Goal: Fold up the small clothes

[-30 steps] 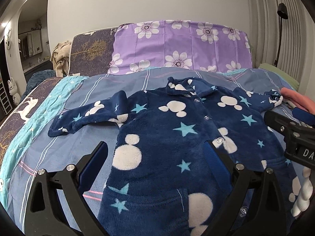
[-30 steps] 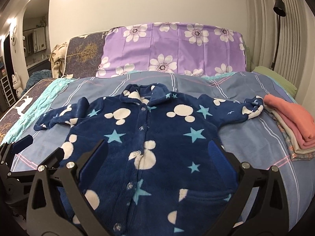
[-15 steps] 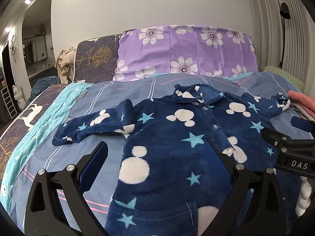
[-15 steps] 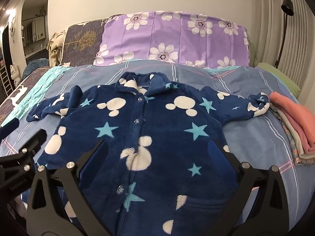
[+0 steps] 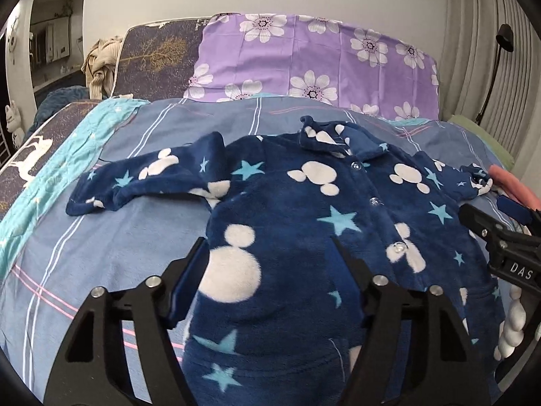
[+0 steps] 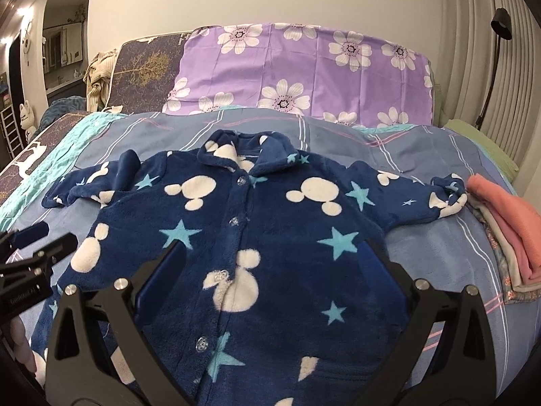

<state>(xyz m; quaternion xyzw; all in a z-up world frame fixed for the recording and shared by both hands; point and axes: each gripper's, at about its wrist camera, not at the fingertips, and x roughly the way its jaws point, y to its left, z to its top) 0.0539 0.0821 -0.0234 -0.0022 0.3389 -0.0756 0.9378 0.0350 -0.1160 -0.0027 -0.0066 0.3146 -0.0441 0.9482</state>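
Observation:
A small navy fleece jacket with white mouse heads and blue stars lies face up and buttoned on the bed, collar toward the pillows, both sleeves spread out; it also shows in the right wrist view. My left gripper is open and empty, hovering over the jacket's left lower half. My right gripper is open and empty over the jacket's lower middle. The left sleeve reaches left, the right sleeve reaches the folded pile.
The blue striped bedsheet covers the bed. A stack of folded clothes with a pink top lies at the right. A purple flowered pillow and a dark cushion stand at the head. A black lamp stands right.
Both grippers have moved forward and lower over the jacket, so it fills more of each view. Both stay open. The jacket has not moved.

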